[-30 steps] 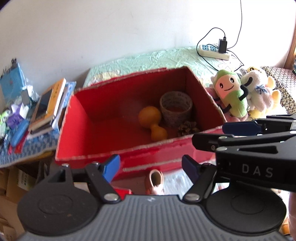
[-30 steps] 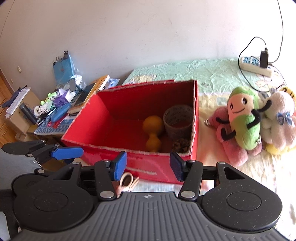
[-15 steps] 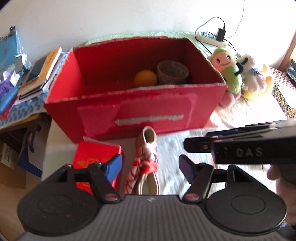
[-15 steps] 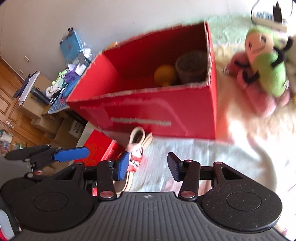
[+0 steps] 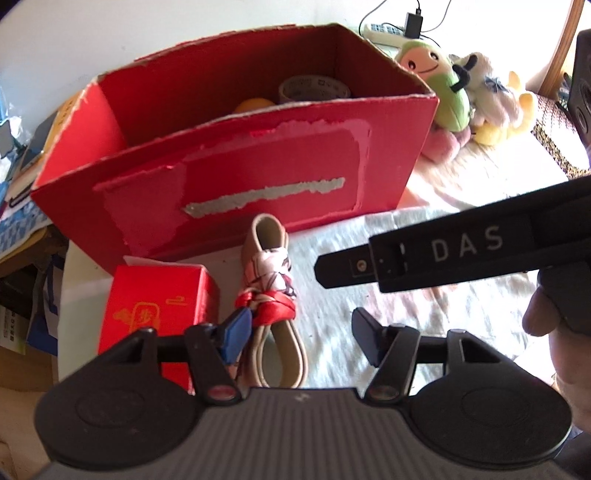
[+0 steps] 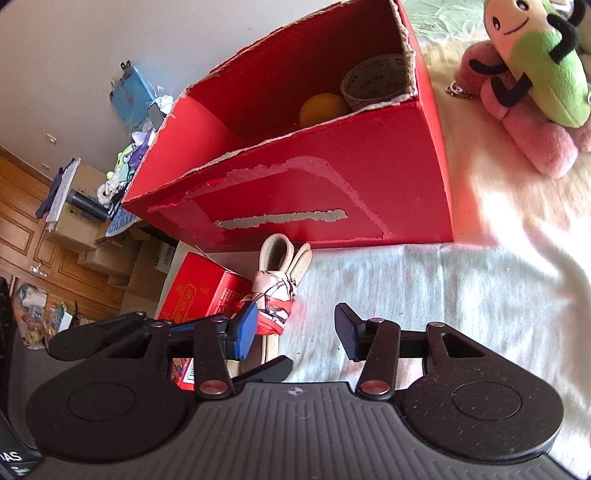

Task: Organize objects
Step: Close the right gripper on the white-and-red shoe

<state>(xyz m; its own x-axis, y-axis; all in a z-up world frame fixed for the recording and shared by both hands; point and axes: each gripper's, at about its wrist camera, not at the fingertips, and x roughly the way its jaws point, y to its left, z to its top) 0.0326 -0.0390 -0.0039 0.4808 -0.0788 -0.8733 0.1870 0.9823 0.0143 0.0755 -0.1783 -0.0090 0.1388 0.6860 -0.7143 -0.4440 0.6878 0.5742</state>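
Observation:
A beige strap bundle (image 5: 271,295) tied with a red-and-white scarf lies on the white blanket in front of the big red cardboard box (image 5: 236,177). My left gripper (image 5: 299,336) hangs just over it. Its jaws are closing, the blue pad beside the red knot, the other pad clear of it. My right gripper (image 6: 295,328) is open just right of the bundle (image 6: 273,291) and holds nothing. It also shows as a black bar (image 5: 443,251) across the left wrist view. The box holds an orange gourd (image 6: 319,109) and a round roll (image 6: 373,83).
A small red carton (image 5: 159,295) stands just left of the bundle, at the bed's edge. Plush toys (image 6: 535,74) sit right of the big box, with a power strip (image 5: 384,29) behind them. Cluttered books and cardboard boxes (image 6: 92,229) fill the left side.
Both grippers have sunk and tipped downward, from looking into the red box to hovering over the strap bundle in front of it. Both pairs of jaws have narrowed somewhat.

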